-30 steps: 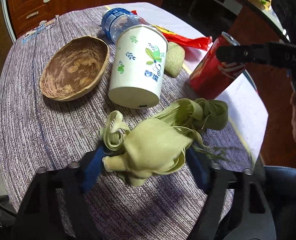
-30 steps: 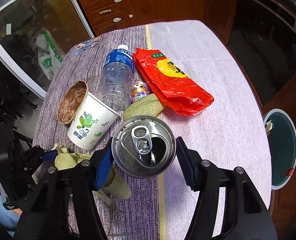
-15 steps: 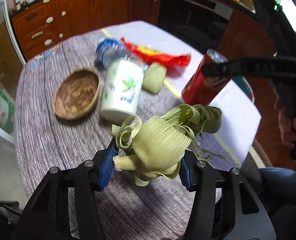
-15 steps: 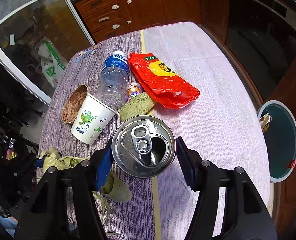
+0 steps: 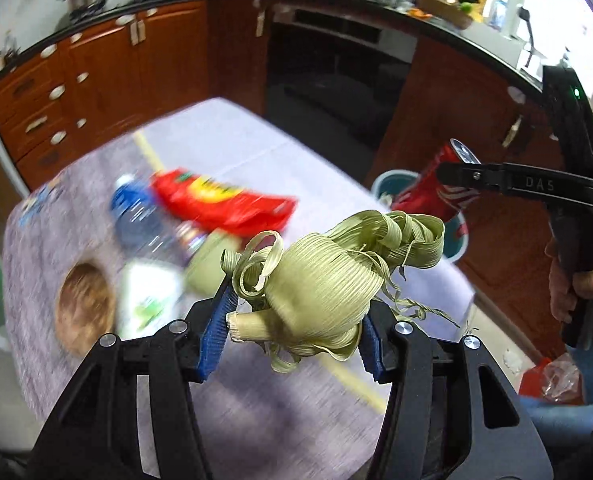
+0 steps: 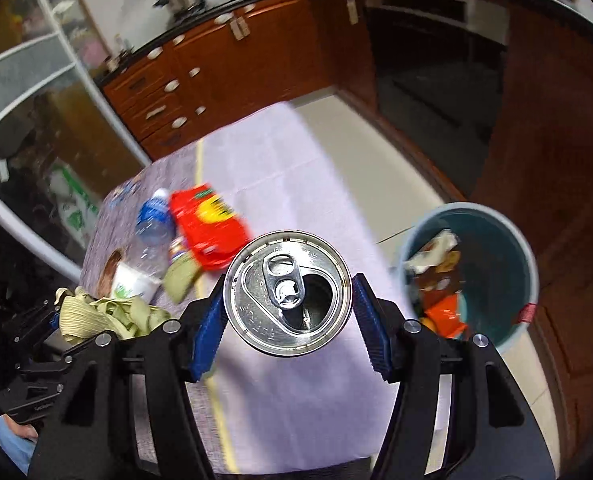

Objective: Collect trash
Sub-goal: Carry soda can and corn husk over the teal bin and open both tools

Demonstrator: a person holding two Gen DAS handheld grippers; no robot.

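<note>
Carrying trash toward the bin

Both loads are now lifted clear of the table [image 5: 224,408], up from a second ago. Left gripper [image 5: 294,330] half-open, clamped on corn husk bundle [image 5: 320,280]. Right gripper [image 6: 288,322] half-open, gripping red can [image 6: 287,292]. Teal bin [image 6: 508,240] sits on the floor, far right. Drop likely next.

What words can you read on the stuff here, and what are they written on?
"DAS": on the black arm of the right gripper, seen from the left wrist.
Red can: embossed lid letters too small to read.
Red snack bag, water bottle, paper cup: print blurred, unreadable.
</note>
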